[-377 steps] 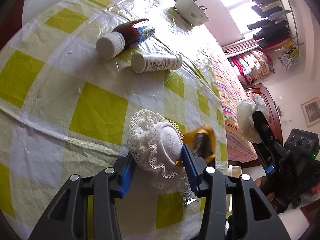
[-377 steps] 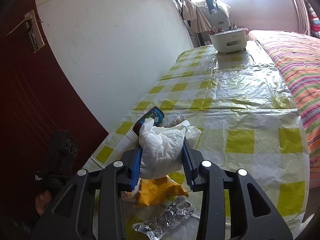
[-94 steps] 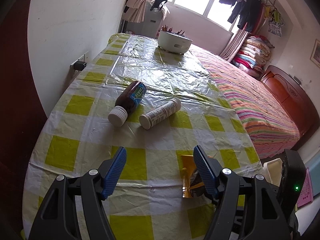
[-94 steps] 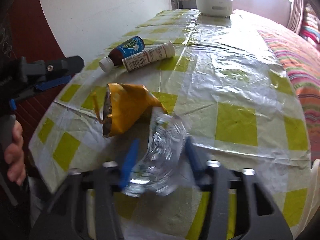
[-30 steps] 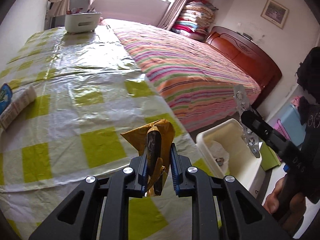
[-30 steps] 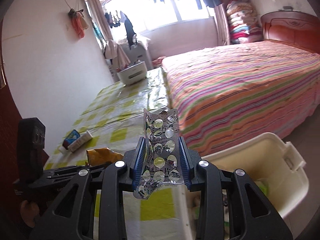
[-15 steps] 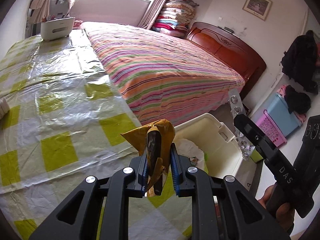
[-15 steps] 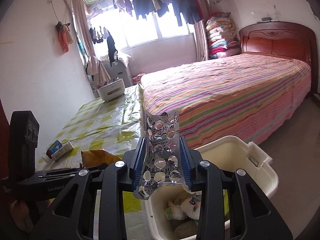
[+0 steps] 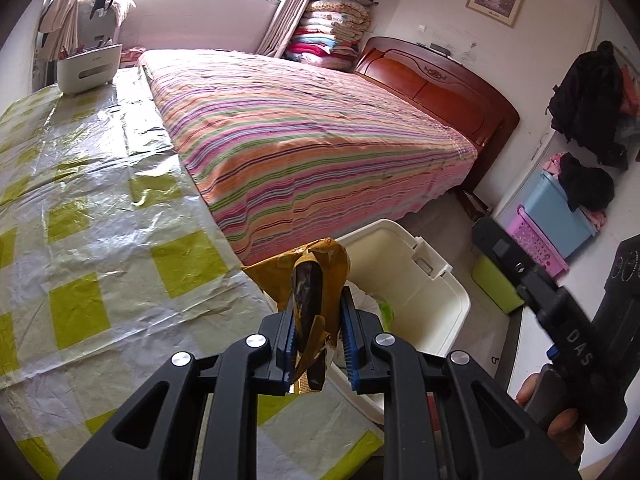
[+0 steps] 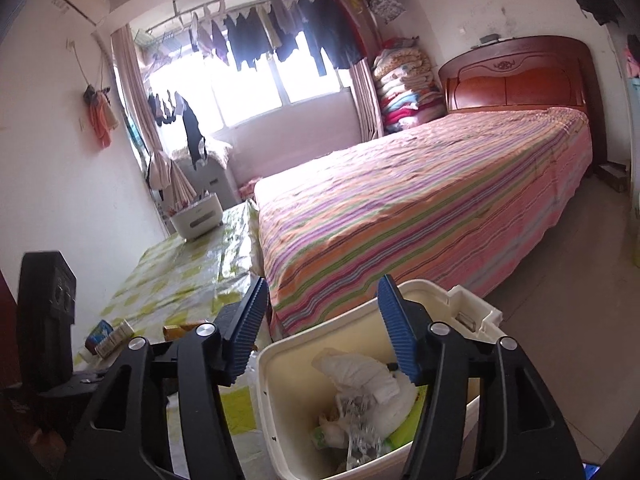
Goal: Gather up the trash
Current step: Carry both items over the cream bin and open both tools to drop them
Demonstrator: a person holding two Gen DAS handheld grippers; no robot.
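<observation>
The bin (image 10: 448,300) is set on the floor just beside the table (image 9: 100,240), at the foot corner of the bed (image 9: 300,128). The bed is placed along the table's right side. A wrapper (image 9: 316,292) is held between the left gripper (image 9: 318,340) fingers, over the table edge next to the bin. The right gripper (image 10: 324,328) is spread above the bin, in which tissue (image 10: 364,376) and a blister pack (image 10: 358,436) are piled. Two bottles (image 10: 108,334) are laid on the table near its wall side, and a caddy (image 10: 196,216) is set at its far end.
</observation>
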